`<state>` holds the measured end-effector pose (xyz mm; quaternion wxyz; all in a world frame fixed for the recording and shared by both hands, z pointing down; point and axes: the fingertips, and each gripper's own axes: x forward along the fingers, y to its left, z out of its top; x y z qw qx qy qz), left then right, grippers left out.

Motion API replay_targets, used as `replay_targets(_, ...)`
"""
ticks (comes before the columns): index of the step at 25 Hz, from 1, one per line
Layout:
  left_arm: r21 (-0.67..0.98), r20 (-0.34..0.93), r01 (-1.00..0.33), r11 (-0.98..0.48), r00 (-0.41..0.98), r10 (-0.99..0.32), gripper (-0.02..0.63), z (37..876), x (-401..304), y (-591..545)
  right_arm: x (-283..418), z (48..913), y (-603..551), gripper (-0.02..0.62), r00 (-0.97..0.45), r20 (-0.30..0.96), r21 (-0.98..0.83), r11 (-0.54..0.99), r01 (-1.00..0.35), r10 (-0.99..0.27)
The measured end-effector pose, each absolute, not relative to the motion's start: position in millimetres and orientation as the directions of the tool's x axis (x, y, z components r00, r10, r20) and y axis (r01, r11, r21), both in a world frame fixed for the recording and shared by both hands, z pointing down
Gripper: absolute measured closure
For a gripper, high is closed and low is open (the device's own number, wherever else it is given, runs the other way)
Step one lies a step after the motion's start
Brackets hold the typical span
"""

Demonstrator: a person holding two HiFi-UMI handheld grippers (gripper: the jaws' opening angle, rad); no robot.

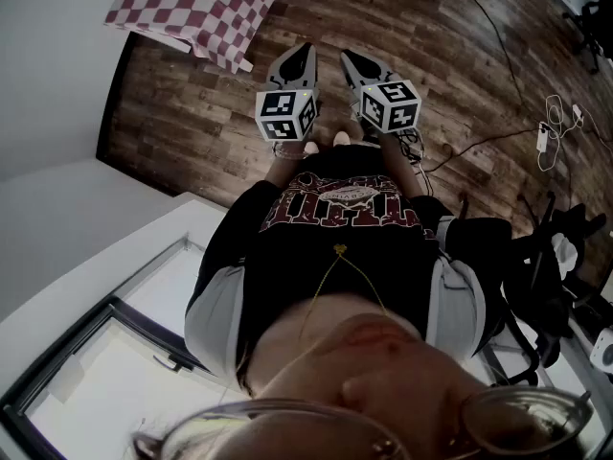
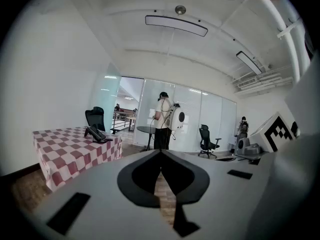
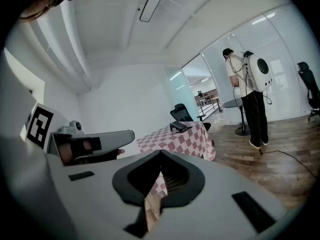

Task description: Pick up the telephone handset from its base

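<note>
The task has not begun, by the look of it. The left gripper and the right gripper both have their jaws clenched tip to tip with nothing between them, and both are held out over bare wooden floor. The telephone sits on the checked table, well ahead of both pairs of jaws, off to the left of the left pair and a little right of the right pair. Its handset appears to lie on its base, though it shows too small to be sure. The approach, the grip and the lift are all left to do. The red lettering on the person's shirt cannot be read, and no brand shows.
</note>
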<state>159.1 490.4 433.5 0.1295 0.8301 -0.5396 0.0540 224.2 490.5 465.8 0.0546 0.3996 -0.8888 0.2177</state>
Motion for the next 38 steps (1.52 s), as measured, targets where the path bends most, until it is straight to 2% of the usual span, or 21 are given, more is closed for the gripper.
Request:
replay_targets(13,0.153,0.236,-0.92,-0.361,0.389,-0.89,0.595,441.3,176.7,474.7,234.8,466.3,471.2,0.577,-0.706,0.258,-0.342,0.621,-0.706,-0.66)
replay_targets(24,0.138,0.255,-0.923,-0.36,0.384,-0.887,0.595,449.3,164.9,455.8,217.3,469.3,452.0,0.577,-0.726,0.264,-0.351,0.638,-0.686,-0.635)
replay_targets(38,0.177,0.26,-0.903,-0.392,0.428,-0.866,0.595,455.9,133.7,378.5,179.7,473.2,384.1,0.577,-0.714,0.285,-0.326,0.636,-0.699,-0.639)
